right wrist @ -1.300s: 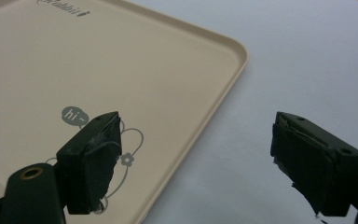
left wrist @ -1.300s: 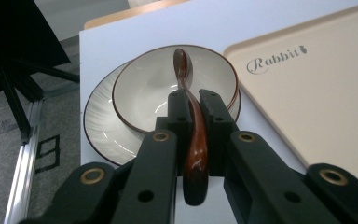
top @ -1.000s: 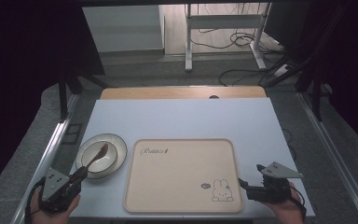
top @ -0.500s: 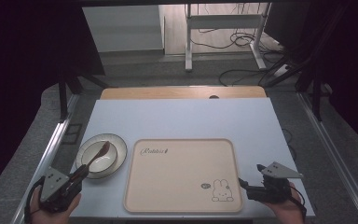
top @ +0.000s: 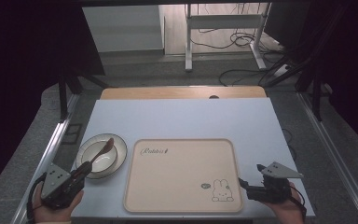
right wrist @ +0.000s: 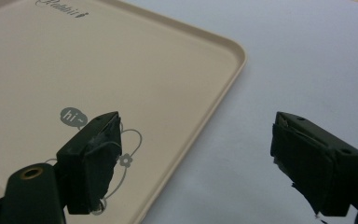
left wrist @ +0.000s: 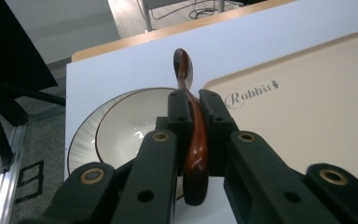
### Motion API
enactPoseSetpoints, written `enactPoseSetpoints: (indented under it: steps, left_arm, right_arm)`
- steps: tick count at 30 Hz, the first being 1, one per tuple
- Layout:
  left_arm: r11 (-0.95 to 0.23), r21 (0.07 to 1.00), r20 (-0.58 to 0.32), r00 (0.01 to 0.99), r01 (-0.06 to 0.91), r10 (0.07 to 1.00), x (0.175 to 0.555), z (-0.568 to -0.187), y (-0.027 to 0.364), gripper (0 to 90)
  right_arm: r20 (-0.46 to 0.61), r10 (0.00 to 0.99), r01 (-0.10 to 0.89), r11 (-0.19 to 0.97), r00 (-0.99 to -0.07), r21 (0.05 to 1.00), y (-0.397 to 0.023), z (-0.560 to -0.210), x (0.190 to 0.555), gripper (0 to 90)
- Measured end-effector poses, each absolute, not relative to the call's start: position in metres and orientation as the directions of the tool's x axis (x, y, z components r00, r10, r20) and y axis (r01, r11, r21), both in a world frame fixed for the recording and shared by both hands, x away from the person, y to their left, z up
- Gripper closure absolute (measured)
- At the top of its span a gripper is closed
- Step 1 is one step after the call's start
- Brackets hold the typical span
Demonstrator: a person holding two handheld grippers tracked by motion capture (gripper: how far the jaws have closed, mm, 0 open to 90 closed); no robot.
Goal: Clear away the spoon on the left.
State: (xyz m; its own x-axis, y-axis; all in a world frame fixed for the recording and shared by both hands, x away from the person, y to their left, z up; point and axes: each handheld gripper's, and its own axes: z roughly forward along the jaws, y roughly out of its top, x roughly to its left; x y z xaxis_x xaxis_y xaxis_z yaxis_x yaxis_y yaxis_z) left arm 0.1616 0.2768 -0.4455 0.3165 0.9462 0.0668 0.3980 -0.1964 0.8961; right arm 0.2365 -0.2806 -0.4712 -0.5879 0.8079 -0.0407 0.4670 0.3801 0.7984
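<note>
Clamped on the handle of a dark brown spoon [left wrist: 193, 140], the two black fingers [left wrist: 182, 116] of our left gripper [left wrist: 194, 105] hold it firmly about midway along its length, with the butt end sticking back towards us and the bowl of the spoon pointing away over the plate [left wrist: 121, 135]. From above, our left gripper [top: 81, 170] sits at the near left corner of the table [top: 191, 116], and the spoon [top: 103, 148] reaches from it across the plate's [top: 86, 149] near rim. We judge the spoon to be light, stiff and glossy, so it could twist or slide between the pads; a hold on the narrow handle near its middle, as we have now, looks right, and we would keep it snug without squeezing hard. The plate looks like glazed pottery, breakable and slick, so we would set the spoon down gently rather than knock it. Our right gripper [right wrist: 196, 158] hangs with its fingers [right wrist: 93, 158] spread wide and nothing between them, above the near right corner of the beige tray [right wrist: 121, 60] with the rabbit drawing. Seen from above, that right gripper [top: 242, 183] rests just beside the tray [top: 182, 172], which lies between the two hands. Beyond, the far part of the white table is bare.
</note>
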Motion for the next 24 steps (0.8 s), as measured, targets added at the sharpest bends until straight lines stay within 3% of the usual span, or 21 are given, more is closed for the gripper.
enactPoseSetpoints:
  steps: [24]
  left_arm:
    - [-0.209,0.918,0.056,0.412,0.338,0.909,0.200,-0.420,0.244,84.2]
  right_arm:
    - [-0.043,0.810,0.465,0.378,-0.585,0.800,-0.281,-0.471,0.236,16.6]
